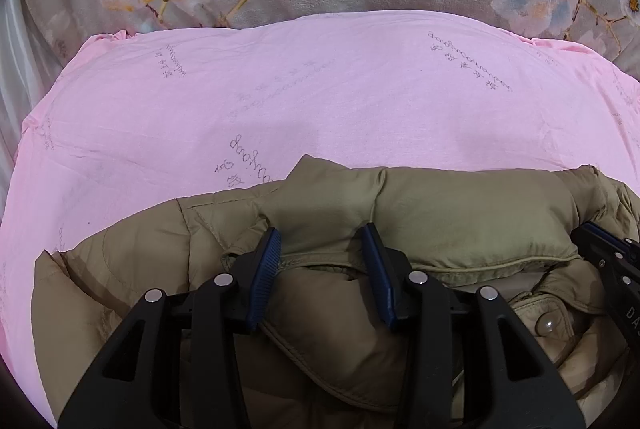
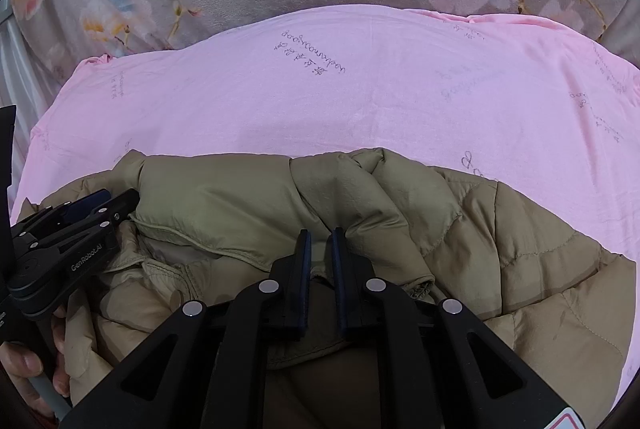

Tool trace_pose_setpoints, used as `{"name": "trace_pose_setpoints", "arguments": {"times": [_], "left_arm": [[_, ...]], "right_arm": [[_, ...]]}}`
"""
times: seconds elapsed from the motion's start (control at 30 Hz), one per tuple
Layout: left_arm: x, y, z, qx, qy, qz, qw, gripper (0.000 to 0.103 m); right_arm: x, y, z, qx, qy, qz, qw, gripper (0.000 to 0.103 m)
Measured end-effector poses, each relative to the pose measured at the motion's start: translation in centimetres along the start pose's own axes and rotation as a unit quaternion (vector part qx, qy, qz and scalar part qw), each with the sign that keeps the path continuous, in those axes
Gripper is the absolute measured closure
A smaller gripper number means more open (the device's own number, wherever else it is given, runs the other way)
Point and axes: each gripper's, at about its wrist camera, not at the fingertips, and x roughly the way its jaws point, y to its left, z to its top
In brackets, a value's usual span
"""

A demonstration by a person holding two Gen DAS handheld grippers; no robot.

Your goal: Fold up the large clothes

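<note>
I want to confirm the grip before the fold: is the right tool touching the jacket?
Touching. The right wrist view shows the right tool nearly shut, jacket fabric pinched between its fingers.

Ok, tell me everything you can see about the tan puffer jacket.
The tan puffer jacket is quilted and looks like smooth, padded nylon. It lies bunched on the pink sheet, collar toward the far side, front open, with a clear snap button showing. The left tongs sit half open over the collar edge; the right tongs, nearly closed, pinch a fold of it.
</note>
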Motion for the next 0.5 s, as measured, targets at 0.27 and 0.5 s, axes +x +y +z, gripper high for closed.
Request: {"name": "trace_pose_setpoints", "arguments": {"times": [0.27,0.5], "left_arm": [[0.0,0.0,0.0,0.001,0.000,0.002,1.0000,0.062],[-2.0,1.3,-0.4,-0.017,-0.003,-0.005,0.9998,0.059]], "right_arm": [[0.0,0.0,0.0,0.002,0.001,0.001,1.000,0.093],[-3.6,-2.7,-1.3,0.075,0.007,0.057,0.996,0.089]]}}
